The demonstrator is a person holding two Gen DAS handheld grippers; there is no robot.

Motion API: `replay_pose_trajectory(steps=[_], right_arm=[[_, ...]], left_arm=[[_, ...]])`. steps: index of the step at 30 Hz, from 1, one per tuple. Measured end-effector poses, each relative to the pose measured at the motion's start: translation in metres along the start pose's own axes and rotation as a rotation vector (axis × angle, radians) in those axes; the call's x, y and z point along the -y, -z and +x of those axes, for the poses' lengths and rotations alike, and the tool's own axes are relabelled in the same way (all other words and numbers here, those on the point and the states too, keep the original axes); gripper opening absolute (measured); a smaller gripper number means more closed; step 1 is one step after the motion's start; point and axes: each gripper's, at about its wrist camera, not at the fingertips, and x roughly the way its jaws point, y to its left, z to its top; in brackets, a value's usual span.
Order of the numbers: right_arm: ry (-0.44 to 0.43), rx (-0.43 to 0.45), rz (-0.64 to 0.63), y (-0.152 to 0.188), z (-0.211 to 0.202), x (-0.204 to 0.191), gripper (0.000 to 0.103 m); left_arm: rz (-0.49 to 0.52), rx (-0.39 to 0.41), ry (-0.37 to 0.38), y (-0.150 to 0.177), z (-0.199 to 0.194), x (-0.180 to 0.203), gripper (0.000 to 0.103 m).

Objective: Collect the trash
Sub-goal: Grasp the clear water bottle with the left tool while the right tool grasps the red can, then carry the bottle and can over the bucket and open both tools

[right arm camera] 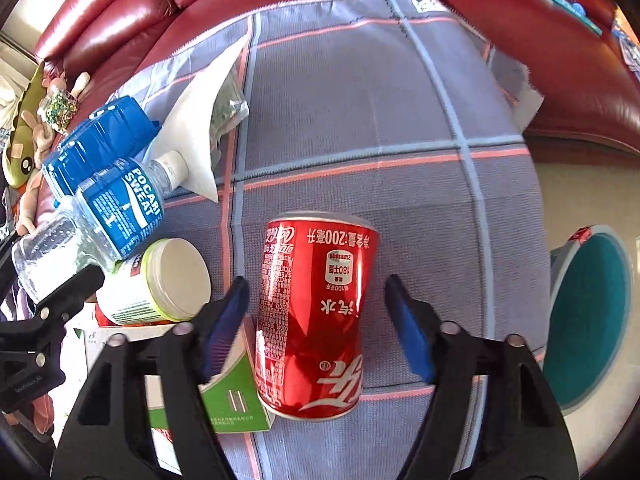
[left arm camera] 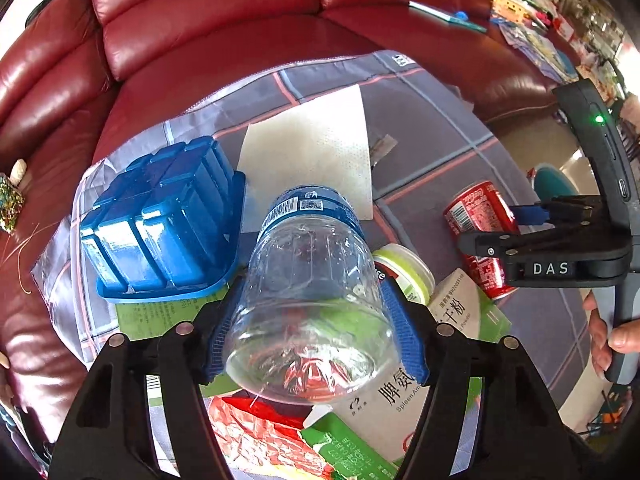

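My left gripper (left arm camera: 316, 328) is shut on a clear plastic bottle (left arm camera: 312, 304) with a blue Pocari Sweat label, its base toward the camera; the bottle also shows in the right wrist view (right arm camera: 100, 216). My right gripper (right arm camera: 316, 320) is open, its blue pads on either side of a red soda can (right arm camera: 316, 316) lying on the plaid cloth (right arm camera: 360, 100), not touching it. The can (left arm camera: 480, 224) and right gripper (left arm camera: 516, 236) also show in the left wrist view. A white jar with a green lid rim (right arm camera: 160, 284) and a green-white box (right arm camera: 232, 396) lie beside the can.
An upturned blue plastic tray (left arm camera: 164, 216) and a white paper napkin (left arm camera: 312, 152) lie on the cloth over a red leather sofa (left arm camera: 200, 20). Red and green wrappers (left arm camera: 272, 436) lie below the bottle. A teal round bin (right arm camera: 584, 320) stands at the right.
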Motion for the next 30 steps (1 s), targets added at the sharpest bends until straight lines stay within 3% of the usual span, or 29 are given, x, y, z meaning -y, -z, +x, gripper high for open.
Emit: replay_pose_trajectory(steps=[1,2,8,16,23,30], right_arm=[[-0.003,-0.004,0.002,0.001,0.003,0.001,0.058],[-0.003,0.003,0.002,0.002,0.004,0.001,0.049],[-0.006,0.047,-0.01,0.01,-0.005,0.006,0.048],[-0.061,0.117,0.03,0.024,-0.043,0.029,0.048],[-0.099,0.188,0.072,0.038,-0.081,0.052,0.048],[-0.086,0.266,0.179,0.063,-0.121,0.11,0.048]], left_arm=[[-0.004,-0.005,-0.009,-0.001,0.004,0.0,0.069],[-0.01,-0.007,-0.011,-0.001,0.006,-0.001,0.069],[-0.017,0.048,-0.039,0.004,-0.001,0.006,0.066],[-0.072,0.158,-0.049,0.011,-0.042,0.014,0.066],[-0.068,0.231,0.018,0.012,-0.075,0.039,0.066],[0.009,0.233,0.135,0.004,-0.076,0.106,0.066]])
